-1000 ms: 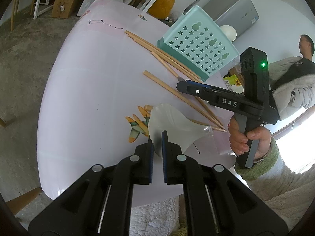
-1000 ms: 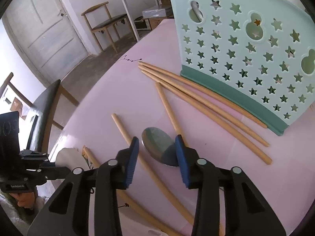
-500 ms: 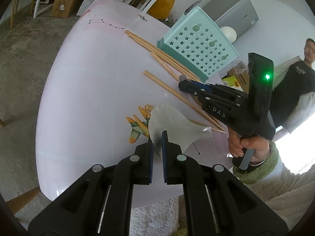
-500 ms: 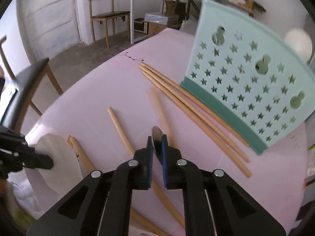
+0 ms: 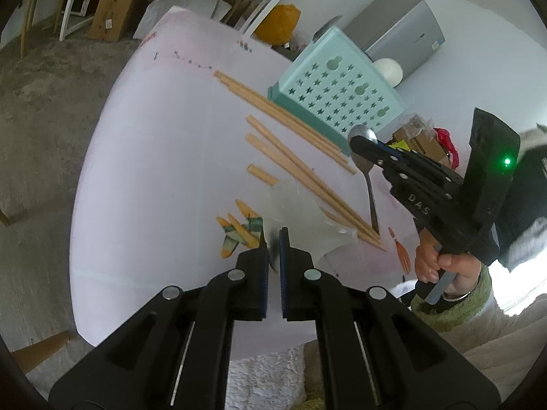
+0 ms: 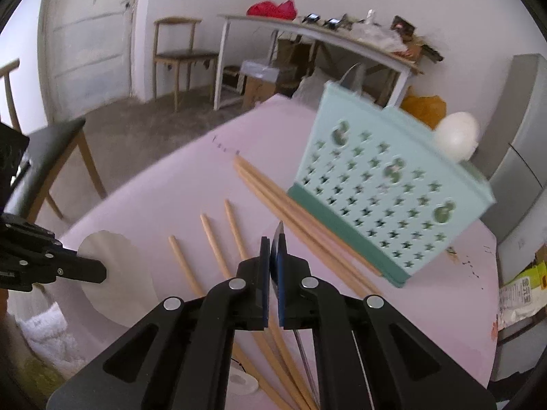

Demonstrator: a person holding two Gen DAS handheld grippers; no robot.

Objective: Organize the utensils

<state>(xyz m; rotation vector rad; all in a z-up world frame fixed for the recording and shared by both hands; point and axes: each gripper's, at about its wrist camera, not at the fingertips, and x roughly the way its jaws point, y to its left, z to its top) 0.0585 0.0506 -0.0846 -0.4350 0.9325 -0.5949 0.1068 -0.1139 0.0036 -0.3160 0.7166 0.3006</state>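
Observation:
My right gripper (image 6: 273,244) is shut on the bowl of a metal spoon (image 5: 365,164) and holds it above the pink table, handle hanging down; the spoon's edge (image 6: 279,229) pokes out between the pads. The right gripper also shows in the left wrist view (image 5: 359,141). My left gripper (image 5: 272,237) is shut on the rim of a translucent white plastic piece (image 5: 294,206), which also shows in the right wrist view (image 6: 114,270). Several wooden chopsticks (image 5: 290,157) lie on the table beside a mint star-holed utensil basket (image 5: 338,97), also seen in the right wrist view (image 6: 389,198).
The pink table (image 5: 154,157) has a printed fish picture (image 5: 239,230) near my left gripper. A dark chair (image 6: 51,147) stands at the table's left edge. A grey cabinet (image 5: 396,30) and a white side table (image 6: 318,37) stand behind. A small white disc (image 6: 241,384) lies near the chopstick ends.
My right gripper closed on the spoon's bowl and lifted it off the table, toward the basket. My left gripper stayed shut on the white plastic piece.

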